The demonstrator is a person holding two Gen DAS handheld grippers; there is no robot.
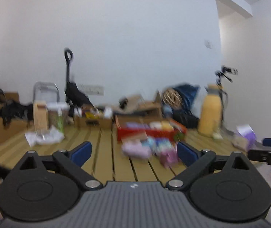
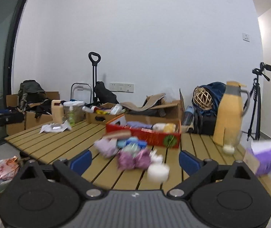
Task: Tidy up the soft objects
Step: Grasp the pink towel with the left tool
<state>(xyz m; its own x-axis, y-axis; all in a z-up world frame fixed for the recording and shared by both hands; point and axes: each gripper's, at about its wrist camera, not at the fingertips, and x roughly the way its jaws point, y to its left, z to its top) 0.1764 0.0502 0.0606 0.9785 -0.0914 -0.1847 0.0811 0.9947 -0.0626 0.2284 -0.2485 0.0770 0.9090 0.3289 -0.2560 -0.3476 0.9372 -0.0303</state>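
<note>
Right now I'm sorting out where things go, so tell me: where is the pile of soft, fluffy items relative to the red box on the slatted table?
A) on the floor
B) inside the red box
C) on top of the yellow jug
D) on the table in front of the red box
D: the soft pile lies on the table slats, nearer the camera than the red box.

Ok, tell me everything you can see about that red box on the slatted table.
The red box is a shallow open tray, apparently cardboard, with a green round mark on its near right corner. It sits flat toward the back of the wooden slatted table, holding soft items in purple, cream and yellow. A blurred pile of soft things lies just before it; contact is unclear.
</note>
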